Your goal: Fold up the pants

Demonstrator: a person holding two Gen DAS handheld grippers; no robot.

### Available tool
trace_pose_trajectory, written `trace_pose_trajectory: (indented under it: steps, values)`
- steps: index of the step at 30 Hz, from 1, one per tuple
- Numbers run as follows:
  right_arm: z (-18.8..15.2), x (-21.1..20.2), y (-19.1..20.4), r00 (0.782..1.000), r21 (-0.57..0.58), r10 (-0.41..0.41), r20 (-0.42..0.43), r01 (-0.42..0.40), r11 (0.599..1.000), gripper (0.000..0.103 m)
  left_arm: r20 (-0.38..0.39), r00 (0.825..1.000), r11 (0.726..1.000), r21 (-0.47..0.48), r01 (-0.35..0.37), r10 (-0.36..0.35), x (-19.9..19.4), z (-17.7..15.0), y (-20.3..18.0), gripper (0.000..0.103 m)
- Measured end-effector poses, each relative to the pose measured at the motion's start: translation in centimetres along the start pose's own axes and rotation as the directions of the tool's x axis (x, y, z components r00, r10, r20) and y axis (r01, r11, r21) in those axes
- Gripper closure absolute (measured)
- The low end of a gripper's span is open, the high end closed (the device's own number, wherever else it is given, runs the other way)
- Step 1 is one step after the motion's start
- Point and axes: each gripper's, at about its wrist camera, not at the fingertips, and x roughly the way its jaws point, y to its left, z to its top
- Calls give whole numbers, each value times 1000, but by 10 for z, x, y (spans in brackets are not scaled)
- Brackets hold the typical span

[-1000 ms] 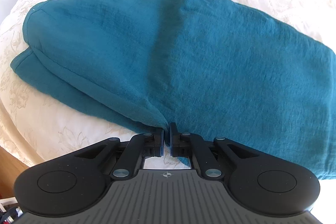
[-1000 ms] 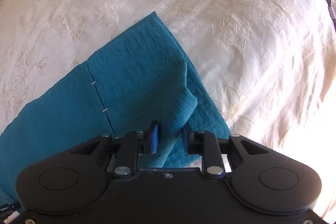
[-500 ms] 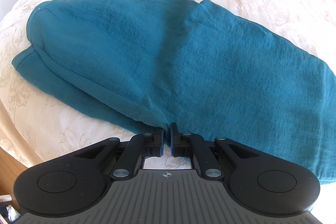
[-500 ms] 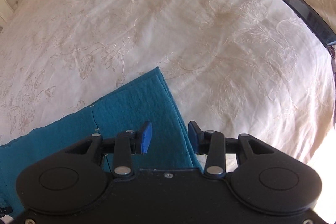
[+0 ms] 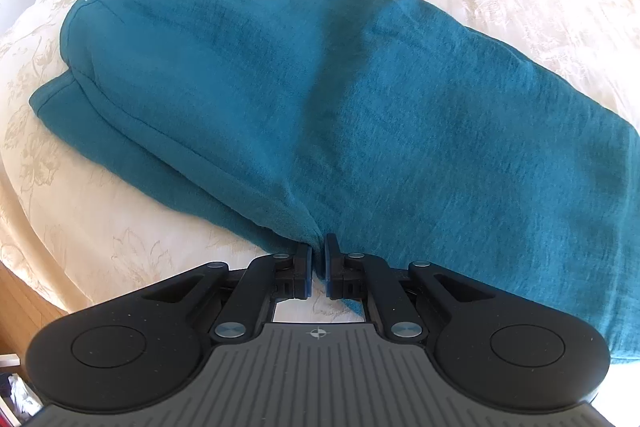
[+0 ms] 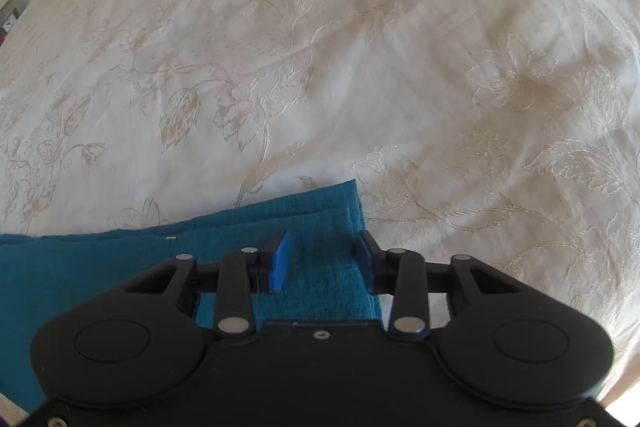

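A cream floral bedspread (image 6: pixel 320 67) covers the bed. The teal pants (image 5: pixel 360 107) lie folded mid-frame; the left tool (image 5: pixel 318 267) clenches their near edge. The right tool (image 6: pixel 324 259), jaws just narrowing, stands released above their corner.

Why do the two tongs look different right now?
The left tongs are pinched tight on a bunched edge of the teal pants; the right tongs have a gap, with flat cloth under it and nothing pinched. The right tongs have just been closing, while the left ones are already shut. The left tongs sit at the near edge of the pants, the right ones at a corner. Both are black, point down, and hang over the same pants on the cream bedspread.
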Motion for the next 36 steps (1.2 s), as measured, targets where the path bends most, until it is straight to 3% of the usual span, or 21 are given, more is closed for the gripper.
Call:
trace_pose_trajectory:
  steps: [1,8,11,13,15,18,25,31,36]
  values:
    - [-1,-2,3,1000,-17,-4,-3,4,1000,94,2,1000,1000,-3,-1,1,-1,0,0,96]
    - [25,-32,10,990,-3,46,130,-46,999,94,108,994,999,-34,18,-15,-27,3,-2,96]
    - [34,-12,6,996,22,8,94,-10,1000,81,61,998,1000,2,-8,8,-14,3,-10,96]
    - [32,-7,2,997,42,-14,74,11,999,79,32,999,1000,9,-20,20,-7,-1,-11,96]
    - [25,-19,-6,995,63,-16,95,10,998,79,24,999,1000,6,-21,20,-5,-3,-9,96]
    - [6,-41,-16,996,66,-4,93,-2,998,68,16,1000,1000,4,-17,17,-3,-6,-6,96]
    - [-46,-52,-2,1000,-8,8,8,-8,1000,68,10,1000,1000,20,-19,19,1,-12,-6,96]
    - [-68,-21,0,986,-7,-115,-120,115,993,70,14,1000,999,45,-9,8,-7,-23,-4,95]
    - [-59,-28,1,980,27,-177,-93,180,983,70,24,999,998,49,31,-33,-23,-30,5,94]
